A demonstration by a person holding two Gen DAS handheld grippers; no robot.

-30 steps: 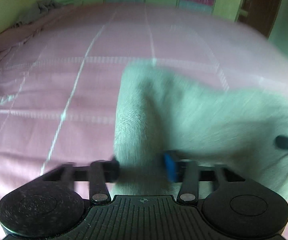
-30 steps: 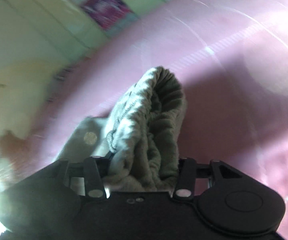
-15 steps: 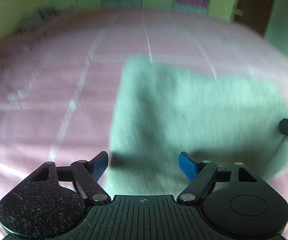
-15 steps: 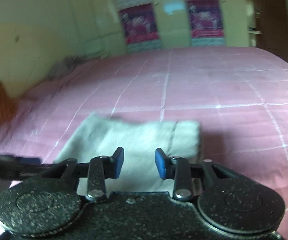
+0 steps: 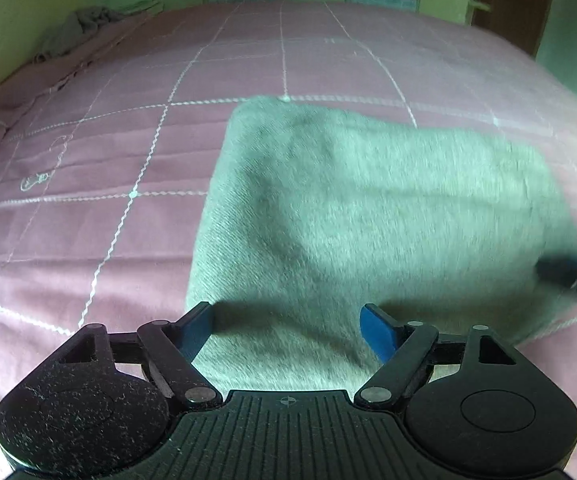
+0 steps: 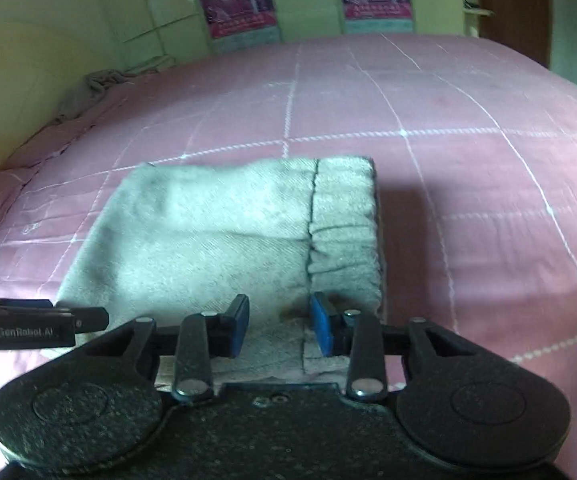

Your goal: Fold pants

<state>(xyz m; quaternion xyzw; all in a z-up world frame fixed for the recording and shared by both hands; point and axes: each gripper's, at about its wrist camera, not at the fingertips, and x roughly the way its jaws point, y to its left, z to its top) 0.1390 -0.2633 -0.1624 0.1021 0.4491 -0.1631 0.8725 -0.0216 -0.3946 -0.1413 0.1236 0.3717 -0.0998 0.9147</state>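
The grey pants [image 5: 368,216] lie folded into a flat rectangle on the pink bed [image 5: 108,140]. In the right wrist view the pants [image 6: 216,232] show their elastic waistband [image 6: 344,216] at the right end. My left gripper [image 5: 286,330] is open and empty, just above the near edge of the fold. My right gripper [image 6: 278,326] is open and empty over the near edge by the waistband. The right gripper also shows blurred at the right edge of the left wrist view [image 5: 572,276]. The left gripper shows at the left of the right wrist view [image 6: 36,326].
The pink quilt with white grid lines [image 6: 468,160] spreads all round the pants. A crumpled grey cloth [image 5: 76,28] lies at the far left corner by the green wall. A dark door [image 6: 512,4] stands at the far right.
Both grippers let go of the pants, opened and drew back. The pants, held up and bunched a second ago, now lie flat and folded on the bed.
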